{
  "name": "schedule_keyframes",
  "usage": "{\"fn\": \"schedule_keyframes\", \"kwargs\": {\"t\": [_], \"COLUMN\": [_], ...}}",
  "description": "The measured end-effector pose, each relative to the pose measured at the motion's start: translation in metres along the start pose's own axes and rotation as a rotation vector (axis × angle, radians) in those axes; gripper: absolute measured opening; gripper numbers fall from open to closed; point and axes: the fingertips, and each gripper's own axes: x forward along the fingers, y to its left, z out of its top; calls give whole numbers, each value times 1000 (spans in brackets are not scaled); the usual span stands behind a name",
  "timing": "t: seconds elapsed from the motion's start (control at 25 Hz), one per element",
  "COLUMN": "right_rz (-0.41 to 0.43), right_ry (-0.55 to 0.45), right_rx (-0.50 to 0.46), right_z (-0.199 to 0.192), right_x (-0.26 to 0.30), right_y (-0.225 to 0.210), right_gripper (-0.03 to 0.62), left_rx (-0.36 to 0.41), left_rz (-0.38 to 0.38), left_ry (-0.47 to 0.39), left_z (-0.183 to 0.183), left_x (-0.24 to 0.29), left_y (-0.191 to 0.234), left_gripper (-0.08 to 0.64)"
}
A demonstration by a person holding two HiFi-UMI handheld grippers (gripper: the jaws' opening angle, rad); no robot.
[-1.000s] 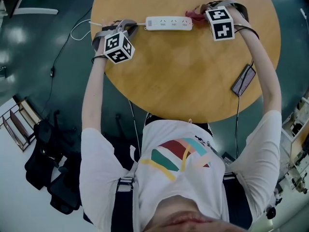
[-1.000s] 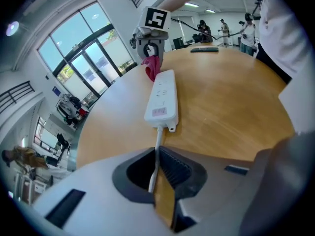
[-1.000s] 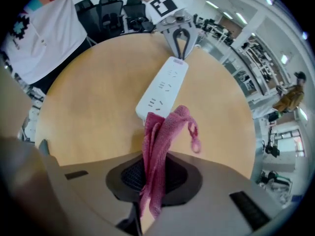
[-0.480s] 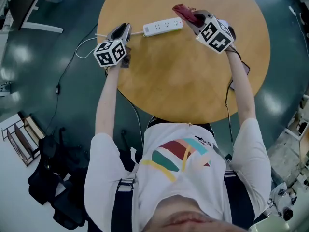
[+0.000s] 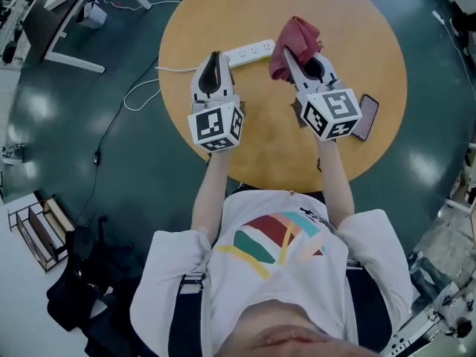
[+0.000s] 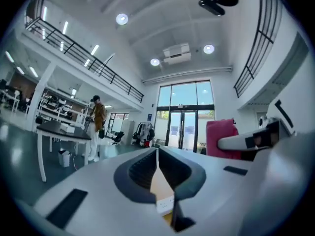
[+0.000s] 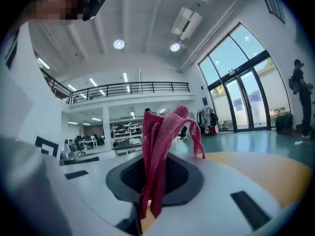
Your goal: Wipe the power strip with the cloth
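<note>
A white power strip (image 5: pixel 249 52) lies on the far side of the round wooden table (image 5: pixel 342 21). My right gripper (image 5: pixel 297 56) hovers above the table, just right of the strip, shut on a red cloth (image 5: pixel 296 37). In the right gripper view the cloth (image 7: pixel 160 132) stands bunched up out of the jaws. My left gripper (image 5: pixel 214 56) hangs level in the air near the strip's left end. Its jaws have just been closing and its tips (image 6: pixel 157 151) now meet with nothing between them. The strip (image 6: pixel 165 205) shows through the slit lower down.
A dark phone (image 5: pixel 366 117) lies at the table's right edge. The strip's white cable (image 5: pixel 141 91) runs off the left edge to the floor. A desk (image 5: pixel 59 6) stands far left. A person (image 6: pixel 97 122) stands across the hall.
Both grippers have risen off the table and come toward me, rolling as they went. The right one carried the red cloth up from the strip's right end; the left one left the cable end.
</note>
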Motion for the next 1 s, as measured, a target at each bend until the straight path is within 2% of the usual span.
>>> {"fn": "schedule_keyframes", "kwargs": {"t": [0.08, 0.16, 0.32, 0.72, 1.0], "right_rz": [16, 23, -7, -27, -27], "right_ry": [-29, -50, -90, -99, -93], "right_rx": [51, 83, 38, -54, -59], "right_z": [1, 0, 6, 21, 14], "right_x": [-23, -43, -65, -82, -82], "right_y": [10, 16, 23, 35, 33], "right_gripper": [39, 38, 38, 38, 39], "left_rx": [72, 108, 125, 142, 149], "left_rz": [-58, -98, -132, -144, -156], "left_ry": [-20, -36, -70, -110, -112], "left_z": [9, 16, 31, 59, 57], "left_x": [-14, -24, -27, -30, -30], "left_y": [-29, -49, -64, -73, -76], "left_gripper": [43, 43, 43, 43, 43]}}
